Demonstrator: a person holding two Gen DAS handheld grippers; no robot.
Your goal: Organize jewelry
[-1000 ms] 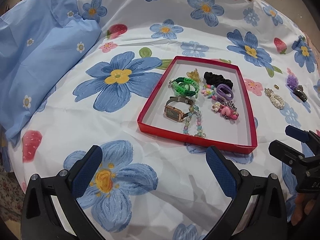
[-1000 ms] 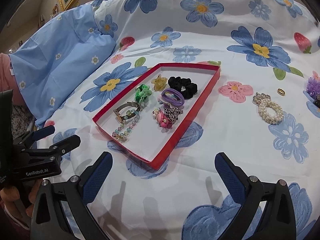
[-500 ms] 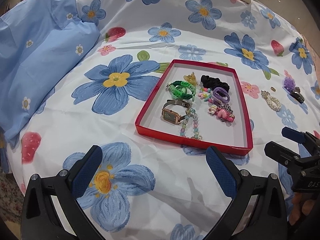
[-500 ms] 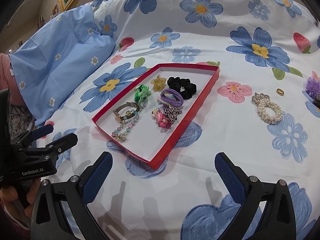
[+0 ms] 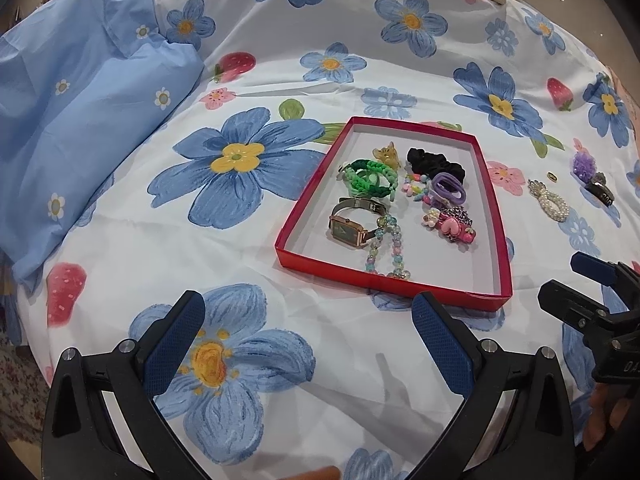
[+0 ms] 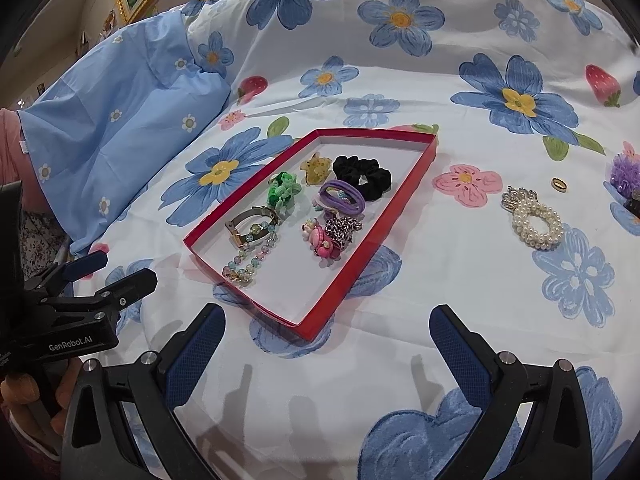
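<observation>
Both tongs (image 5: 308, 324) (image 6: 326, 336) drawn back from red tray (image 5: 496, 220), spread wide, empty

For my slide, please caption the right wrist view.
Open right gripper faces red tray; pearl bracelet lies outside.

I am looking along the left tongs (image 5: 308, 316): two black plastic arms are carrying dark blue, cross-hatched pads (image 5: 176, 340), with silver screws (image 5: 127, 346) sitting behind the pads. The right tongs (image 6: 326, 330) are showing the same black arms, blue pads (image 6: 460, 354) and silver screws (image 6: 505, 357). White lettering reading "GenRobot.AI" is showing on the black body of the left tongs, seen from the right wrist view. Bare skin-toned fingers (image 6: 18, 390) are wrapping the handle below that lettering.
</observation>
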